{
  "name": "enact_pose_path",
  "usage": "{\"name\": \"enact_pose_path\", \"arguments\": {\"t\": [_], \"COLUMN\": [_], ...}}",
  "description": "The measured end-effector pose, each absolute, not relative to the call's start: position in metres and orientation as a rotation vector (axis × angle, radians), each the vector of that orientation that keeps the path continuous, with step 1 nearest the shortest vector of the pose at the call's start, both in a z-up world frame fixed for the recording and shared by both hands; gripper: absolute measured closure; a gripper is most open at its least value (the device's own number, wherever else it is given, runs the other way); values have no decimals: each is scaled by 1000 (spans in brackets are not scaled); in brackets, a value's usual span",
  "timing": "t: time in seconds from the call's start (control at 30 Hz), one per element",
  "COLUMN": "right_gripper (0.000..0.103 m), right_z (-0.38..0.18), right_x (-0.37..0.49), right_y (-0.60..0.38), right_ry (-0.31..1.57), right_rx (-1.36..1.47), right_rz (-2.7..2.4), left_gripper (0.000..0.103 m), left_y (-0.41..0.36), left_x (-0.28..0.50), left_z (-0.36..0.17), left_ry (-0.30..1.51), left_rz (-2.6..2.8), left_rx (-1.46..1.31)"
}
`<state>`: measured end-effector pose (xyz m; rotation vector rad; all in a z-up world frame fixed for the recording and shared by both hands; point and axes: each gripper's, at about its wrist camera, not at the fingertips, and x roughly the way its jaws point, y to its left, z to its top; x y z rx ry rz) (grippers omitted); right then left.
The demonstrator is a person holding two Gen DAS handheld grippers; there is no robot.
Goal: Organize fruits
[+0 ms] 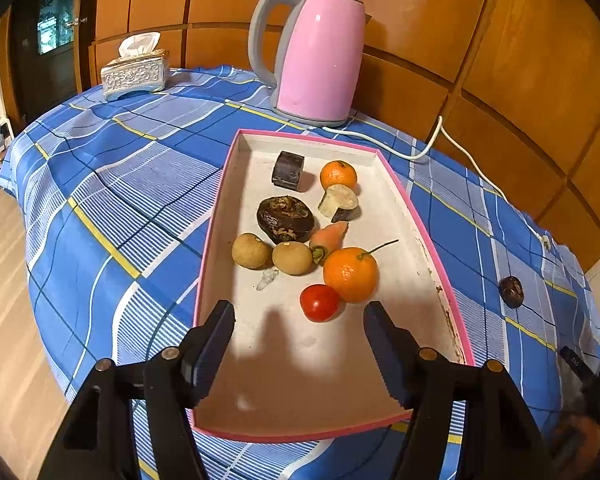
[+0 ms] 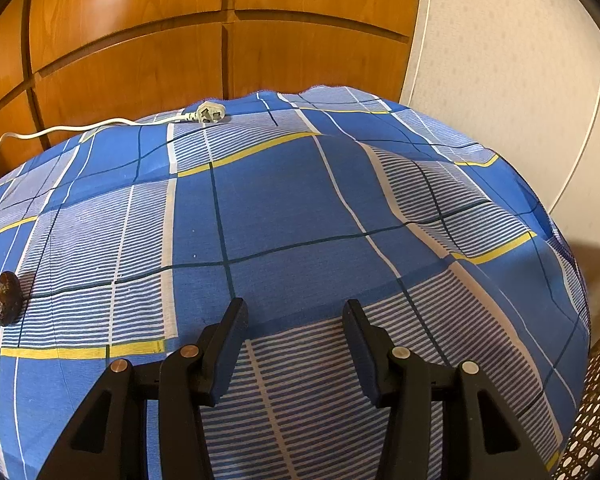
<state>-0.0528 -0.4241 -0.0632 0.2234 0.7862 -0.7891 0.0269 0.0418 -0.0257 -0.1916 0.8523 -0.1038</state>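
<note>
A pink-rimmed white tray (image 1: pixel 428 240) lies on the blue checked tablecloth. In it are two oranges (image 1: pixel 350 274) (image 1: pixel 338 175), a red tomato (image 1: pixel 320 303), two tan round fruits (image 1: pixel 251 250) (image 1: pixel 292 258), a small carrot (image 1: pixel 329 237), a dark wrinkled fruit (image 1: pixel 286 219), a dark block (image 1: pixel 288 169) and a cut piece (image 1: pixel 339 201). My left gripper (image 1: pixel 300 318) is open and empty over the tray's near end. One dark fruit lies on the cloth outside the tray, at the right in the left wrist view (image 1: pixel 511 291) and at the far left in the right wrist view (image 2: pixel 5 298). My right gripper (image 2: pixel 296 316) is open and empty above bare cloth.
A pink kettle (image 1: pixel 320 60) stands behind the tray, its white cord (image 1: pixel 452 144) running right to a plug (image 2: pixel 210 113) on the cloth. A tissue box (image 1: pixel 136 72) sits at the back left. Wooden panels stand behind the table; the cloth drops off at the left and right edges.
</note>
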Motion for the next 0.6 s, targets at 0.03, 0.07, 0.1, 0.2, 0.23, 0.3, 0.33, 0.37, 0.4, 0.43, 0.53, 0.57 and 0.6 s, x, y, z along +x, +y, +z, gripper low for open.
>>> {"name": "enact_pose_path", "arguments": {"t": [0.03,0.07,0.1,0.2,0.23,0.3,0.33,0.37,0.4,0.43,0.53,0.57,0.6], "right_gripper": [53,53,53,53,53,53,53,53,53,53,53,52,47], "right_z": [-63,-63,-62,-59,-57,-53,-52,-51,-50,-50,-46,-44,-42], "right_x": [-52,-52,-51,-48,-46,-39,-35,-30,-23,-18,0,6,13], "right_y": [-424,-425,-425,-425,-424,-416,-411,-405,-398,-393,-368,-358,-347], "right_ry": [789,795,798,820,826,835,836,842,852,857,861,858,856], "right_rx": [222,222,222,232,241,265,268,278,296,309,312,302,287], "right_rz": [-788,-786,-784,-759,-730,-640,-603,-548,-483,-431,-266,-217,-180], "left_gripper": [34,34,34,33,32,31,31,31,31,30,30,30,29], "left_y": [43,43,44,47,48,50,50,50,50,50,51,51,52], "left_x": [27,27,27,26,26,26,27,27,26,26,26,26,26], "left_z": [-26,-26,-26,-25,-25,-26,-26,-27,-27,-27,-27,-26,-26], "left_ry": [852,851,852,848,848,849,851,854,855,856,856,857,858], "left_rz": [-101,-98,-96,-84,-81,-75,-74,-74,-74,-75,-73,-72,-71], "left_rx": [-195,-198,-199,-206,-208,-214,-214,-212,-212,-212,-212,-212,-214]}}
